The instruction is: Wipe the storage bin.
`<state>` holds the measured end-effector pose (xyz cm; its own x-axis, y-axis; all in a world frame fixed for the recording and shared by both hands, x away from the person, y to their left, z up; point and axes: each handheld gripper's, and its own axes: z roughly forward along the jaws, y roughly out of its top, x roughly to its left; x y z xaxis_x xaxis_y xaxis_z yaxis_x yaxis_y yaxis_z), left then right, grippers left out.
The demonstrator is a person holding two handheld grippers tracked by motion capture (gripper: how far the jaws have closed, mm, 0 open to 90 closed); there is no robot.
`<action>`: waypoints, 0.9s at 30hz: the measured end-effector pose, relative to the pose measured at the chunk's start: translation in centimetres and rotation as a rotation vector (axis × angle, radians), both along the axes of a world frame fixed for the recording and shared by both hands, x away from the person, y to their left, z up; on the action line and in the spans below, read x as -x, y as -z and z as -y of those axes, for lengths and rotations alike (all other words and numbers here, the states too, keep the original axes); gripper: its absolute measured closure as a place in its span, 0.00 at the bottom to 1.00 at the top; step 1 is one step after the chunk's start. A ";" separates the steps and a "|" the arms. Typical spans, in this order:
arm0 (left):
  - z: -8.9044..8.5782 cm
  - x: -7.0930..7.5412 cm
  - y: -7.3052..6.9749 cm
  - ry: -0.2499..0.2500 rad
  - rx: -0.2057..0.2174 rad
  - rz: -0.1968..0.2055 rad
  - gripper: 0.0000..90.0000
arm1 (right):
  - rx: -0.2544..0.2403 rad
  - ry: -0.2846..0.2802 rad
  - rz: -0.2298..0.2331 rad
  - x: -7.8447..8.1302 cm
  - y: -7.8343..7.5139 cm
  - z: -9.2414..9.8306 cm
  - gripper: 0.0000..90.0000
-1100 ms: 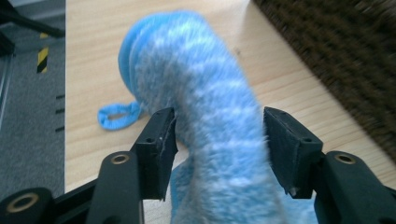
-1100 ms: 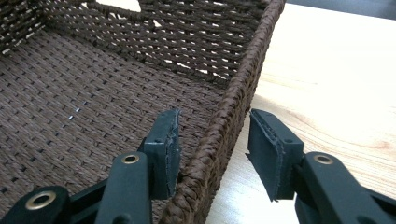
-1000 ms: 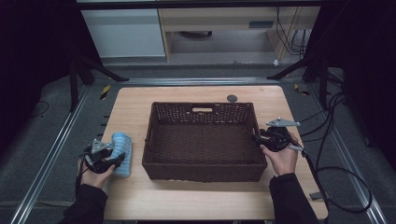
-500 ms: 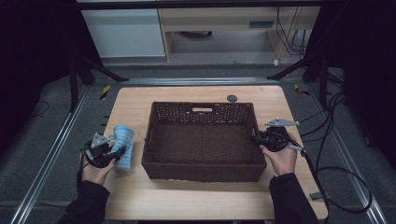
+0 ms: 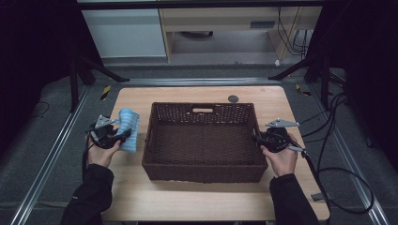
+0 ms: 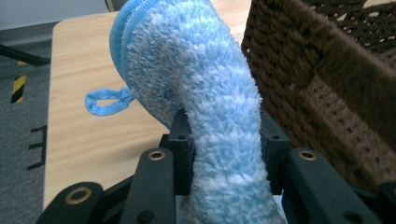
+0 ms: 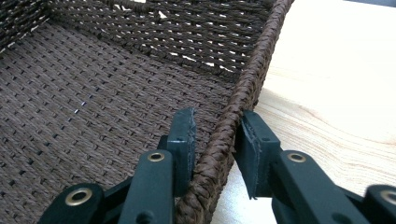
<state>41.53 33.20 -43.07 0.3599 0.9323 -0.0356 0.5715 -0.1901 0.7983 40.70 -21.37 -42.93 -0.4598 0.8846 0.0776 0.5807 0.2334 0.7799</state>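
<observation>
A fluffy light-blue cloth (image 5: 128,129) (image 6: 187,56) with a small hanging loop is held just left of the brown wicker basket (image 5: 202,174) (image 6: 317,60). My left gripper (image 5: 123,137) (image 6: 226,140) is shut on the cloth's lower part; its jaws have just closed on it, and the cloth stands raised off the wooden table (image 5: 187,197). My right gripper (image 5: 256,139) (image 7: 217,135) straddles the basket's right rim (image 7: 252,70), one pad inside and one outside. Its jaws have just been closing, and the pads pinch the woven rim. The basket is empty.
A small dark round disc (image 5: 233,99) lies on the table behind the basket. Cables (image 5: 338,140) trail over the floor at the right. Metal rails (image 5: 56,154) run along both sides of the table, and pale cabinets (image 5: 126,33) stand beyond it.
My left hand has closed on the blue cloth and lifted it, moving away from the table's front edge along the basket's left wall. The right hand has stayed at the basket's right rim.
</observation>
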 end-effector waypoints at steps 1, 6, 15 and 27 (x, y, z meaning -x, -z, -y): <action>0.2 -0.3 0.0 0.002 0.000 -0.001 0.72 | 0.004 -0.002 0.001 0.0 0.0 0.0 0.77; 1.1 -1.7 0.7 0.016 0.007 -0.011 0.72 | 0.005 -0.012 0.001 0.0 -0.1 -0.3 0.77; 1.9 -2.7 2.4 0.059 -0.028 -0.056 0.72 | 0.001 -0.053 -0.006 0.0 -0.1 -1.1 0.77; 2.2 -2.7 4.0 0.102 -0.042 -0.110 0.74 | -0.002 -0.055 -0.005 0.0 -0.1 -1.0 0.77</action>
<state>44.22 31.00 -47.11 0.4487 0.8927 -0.0419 0.6314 -0.2834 0.7218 40.66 -20.36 -42.86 -0.5074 0.8578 0.0816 0.5708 0.2636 0.7777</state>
